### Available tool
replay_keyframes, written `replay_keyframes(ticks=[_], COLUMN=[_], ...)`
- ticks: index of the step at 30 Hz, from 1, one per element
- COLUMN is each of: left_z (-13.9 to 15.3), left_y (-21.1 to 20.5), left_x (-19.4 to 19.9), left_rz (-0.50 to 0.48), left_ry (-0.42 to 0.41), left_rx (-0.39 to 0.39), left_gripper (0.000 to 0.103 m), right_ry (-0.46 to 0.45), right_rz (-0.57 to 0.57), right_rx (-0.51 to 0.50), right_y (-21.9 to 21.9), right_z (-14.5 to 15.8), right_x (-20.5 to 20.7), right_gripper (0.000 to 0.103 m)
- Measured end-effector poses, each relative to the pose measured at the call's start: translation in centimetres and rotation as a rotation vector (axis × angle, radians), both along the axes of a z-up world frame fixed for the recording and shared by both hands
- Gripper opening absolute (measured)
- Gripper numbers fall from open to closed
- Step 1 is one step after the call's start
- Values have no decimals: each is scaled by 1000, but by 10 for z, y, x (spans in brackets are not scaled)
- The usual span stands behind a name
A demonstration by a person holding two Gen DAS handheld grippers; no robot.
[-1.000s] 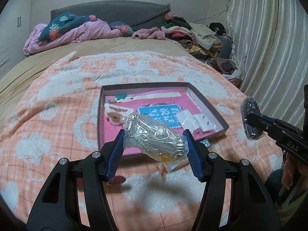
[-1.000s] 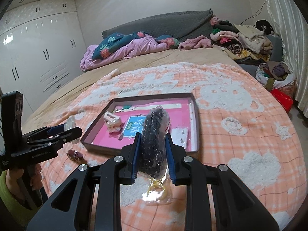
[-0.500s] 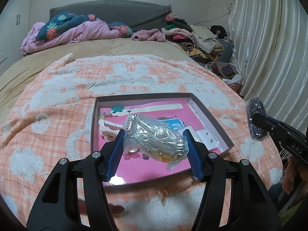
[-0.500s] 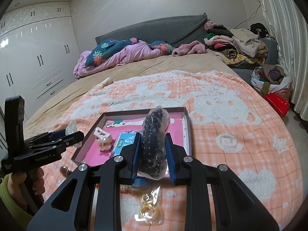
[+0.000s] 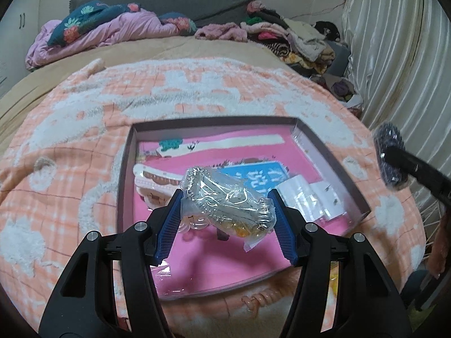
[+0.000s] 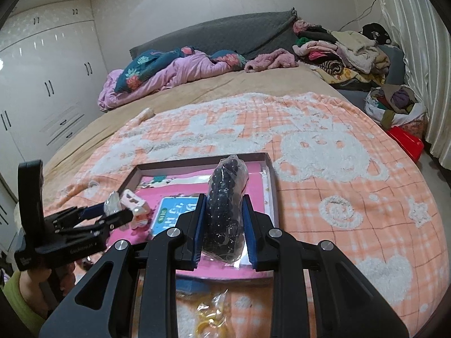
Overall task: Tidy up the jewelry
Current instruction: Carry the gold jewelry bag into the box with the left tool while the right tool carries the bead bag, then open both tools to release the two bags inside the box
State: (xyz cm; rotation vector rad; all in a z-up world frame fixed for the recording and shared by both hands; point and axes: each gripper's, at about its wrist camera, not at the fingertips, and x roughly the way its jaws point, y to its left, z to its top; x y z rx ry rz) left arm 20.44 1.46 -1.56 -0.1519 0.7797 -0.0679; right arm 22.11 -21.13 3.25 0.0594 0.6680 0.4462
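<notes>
Left wrist view: The left gripper [image 5: 227, 209] holds a clear plastic bag of silver jewelry [image 5: 225, 201] between its blue fingers [image 5: 169, 225], which stand at a medium spread and press on both ends of the bag. The bag hangs above the near part of a shallow tray [image 5: 124, 186] with a pink floor. The tray rests on an orange-and-white blanket [image 5: 70, 146] spread over the bed. Inside the tray lie a blue card [image 5: 259, 173], a pale hair clip [image 5: 153, 183] at the left, a long cream strip [image 5: 234, 143] along the far side, and small clear packets [image 5: 307, 197] at the right. At the right edge of the view, the right gripper's tip [image 5: 394, 160] appears with a bag of dark beads [image 5: 390, 143], to the right of the tray. A pink coiled item [image 5: 255, 300] lies on the blanket just before the tray's near wall.

Right wrist view: The right gripper [image 6: 224, 225] has its fingers [image 6: 197, 231] drawn narrow and clamped on the bag of dark beads [image 6: 225, 211], which stands upright between them above the tray's near right part [image 6: 269, 186]. The left gripper [image 6: 112, 214] enters from the left over the tray's left side, carried by a hand [image 6: 36, 278] in a green sleeve [image 6: 17, 301]. A small packet of yellow items [image 6: 210, 319] lies on the blanket below the right gripper. White wardrobes [image 6: 48, 84] line the left wall.
</notes>
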Motion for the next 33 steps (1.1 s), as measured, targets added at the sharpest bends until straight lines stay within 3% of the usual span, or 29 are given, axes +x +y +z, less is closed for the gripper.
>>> replay_keyframes(ticks=[12, 23, 33], left_z=[-23, -25, -16], left_y=[2, 5, 6], left_x=[12, 13, 9], left_rz=[-3, 14, 17], left_ry=[63, 68, 38], left_rx=[4, 17, 29], left_gripper=[52, 53, 58], right_ry=[53, 108, 105], right_rz=[-33, -49, -46], right_rx=[-11, -34, -44], right_y=[7, 9, 8], right_z=[-20, -52, -57], right_x=[37, 45, 46], right_gripper=[24, 24, 24])
